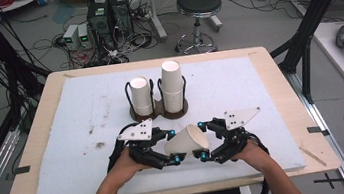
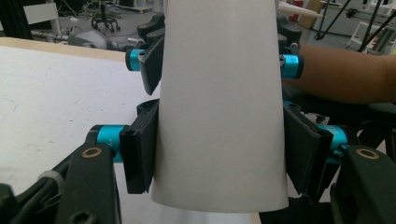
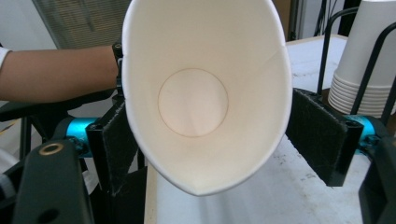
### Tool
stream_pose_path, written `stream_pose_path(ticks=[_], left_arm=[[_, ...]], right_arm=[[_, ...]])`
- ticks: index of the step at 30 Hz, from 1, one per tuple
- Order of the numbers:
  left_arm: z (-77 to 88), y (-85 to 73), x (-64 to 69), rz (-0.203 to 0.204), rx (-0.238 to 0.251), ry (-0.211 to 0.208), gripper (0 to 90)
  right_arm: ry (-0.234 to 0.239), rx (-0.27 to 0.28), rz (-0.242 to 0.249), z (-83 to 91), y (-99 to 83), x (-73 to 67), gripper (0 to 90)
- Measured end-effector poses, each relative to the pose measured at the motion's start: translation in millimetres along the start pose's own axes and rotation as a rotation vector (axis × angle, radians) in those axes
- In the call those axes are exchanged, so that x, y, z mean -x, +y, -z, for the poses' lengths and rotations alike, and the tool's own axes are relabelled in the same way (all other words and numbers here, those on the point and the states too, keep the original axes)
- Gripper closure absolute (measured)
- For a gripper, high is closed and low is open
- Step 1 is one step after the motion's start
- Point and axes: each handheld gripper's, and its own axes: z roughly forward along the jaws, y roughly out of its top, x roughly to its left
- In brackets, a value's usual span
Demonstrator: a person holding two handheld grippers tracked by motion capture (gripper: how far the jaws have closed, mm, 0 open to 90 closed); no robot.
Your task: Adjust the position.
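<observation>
White paper cup [image 1: 187, 142] lies pinched in the left gripper [image 1: 172, 147] fingers — right gripper [image 1: 203, 141] fingers spread around its rim.

Two cup stacks [image 1: 172, 84] in holder [image 1: 159, 111]; stool [image 1: 198, 5] behind table.

Left black hand-held gripper [image 1: 172, 147]: white three-cornered top plate with dark holes, cyan collars at jaw pivots, brass-ringed screw holes on black links. Right black hand-held gripper [image 1: 204, 140]: same build, felt-like black pads [image 3: 322, 135]. Black cables trail behind. Forearms bare; white sleeve edge at one arm.
</observation>
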Motion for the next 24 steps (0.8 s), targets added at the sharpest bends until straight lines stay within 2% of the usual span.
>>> stream_pose_path(ticks=[3,8,10,13,16,20,24], left_arm=[[-1.5,-1.4,-0.6,-0.004,-0.003,-0.007,36.4],[-4.5,-2.5,0.2,0.006,-0.016,-0.002,36.7],[-5.8,-2.3,-0.1,0.025,-0.034,0.008,35.0],[-5.9,-0.8,0.4,0.034,-0.071,0.060,26.8],[-3.4,2.2,0.9,0.009,-0.095,0.085,26.1],[-4.9,4.7,1.8,-0.003,-0.114,0.080,27.1],[-9.2,2.9,2.1,-0.017,-0.133,0.063,32.5]], right_arm=[[0.028,0.012,0.017,1.0,0.4,-0.1,34.0],[0.044,0.009,0.053,3.6,1.4,-0.8,39.5],[0.042,0.005,0.057,3.6,1.4,-0.3,39.9],[0.021,-0.024,0.059,3.4,1.6,-0.4,39.9],[-0.010,-0.055,0.054,3.9,1.5,0.8,39.8],[-0.003,-0.063,0.054,1.8,1.9,0.3,39.6],[0.005,-0.060,0.041,-0.8,2.9,-0.5,39.3]])
